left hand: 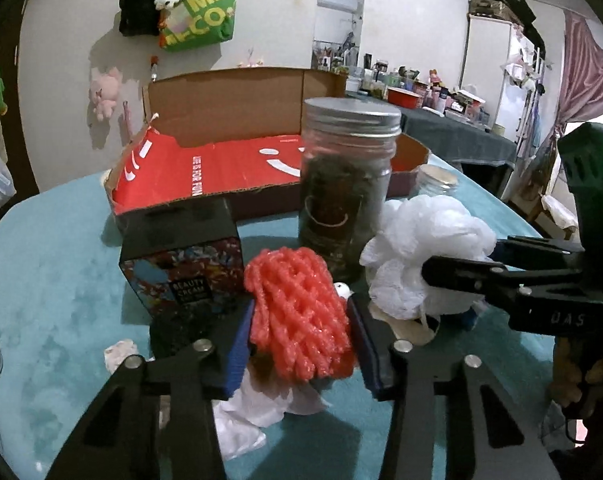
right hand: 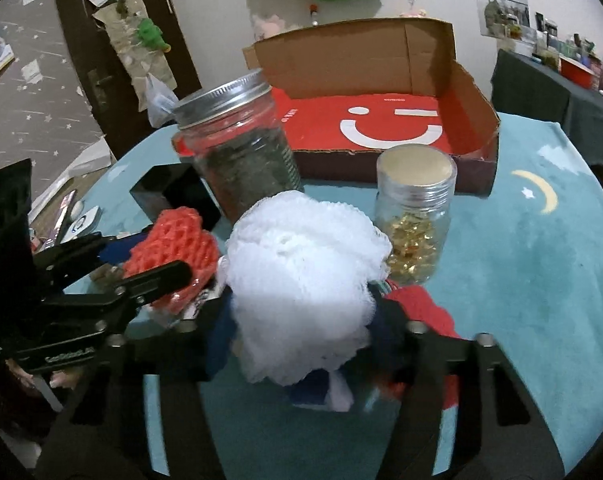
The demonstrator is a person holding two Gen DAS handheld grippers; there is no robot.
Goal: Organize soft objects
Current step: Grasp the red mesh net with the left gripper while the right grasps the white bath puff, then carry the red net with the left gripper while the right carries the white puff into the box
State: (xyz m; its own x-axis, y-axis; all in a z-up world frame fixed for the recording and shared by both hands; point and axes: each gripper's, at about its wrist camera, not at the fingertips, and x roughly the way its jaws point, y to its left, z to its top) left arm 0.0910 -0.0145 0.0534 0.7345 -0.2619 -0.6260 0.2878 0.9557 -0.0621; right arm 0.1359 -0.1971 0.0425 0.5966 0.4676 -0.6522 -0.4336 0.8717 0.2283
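A red foam net sleeve (left hand: pixel 293 288) sits squeezed between the blue pads of my left gripper (left hand: pixel 301 332), which is shut on it just above the teal tablecloth. To its right, my right gripper (left hand: pixel 457 260) is shut on a white mesh bath pouf (left hand: pixel 421 232). In the right wrist view the pouf (right hand: pixel 301 256) fills the space between the right gripper (right hand: pixel 301 320) jaws, and the left gripper (right hand: pixel 149 256) holds the net sleeve (right hand: pixel 169 240) at the left. An open cardboard box (left hand: pixel 229 164) with a red floor lies behind both.
A tall lidded jar of dark material (left hand: pixel 349 184) and a small jar of gold pieces (right hand: pixel 413 220) stand before the box (right hand: pixel 473 92). A black cream carton (left hand: pixel 181 264) stands at the left. White crumpled material (left hand: pixel 253 408) and red cloth (right hand: pixel 425 308) lie under the grippers.
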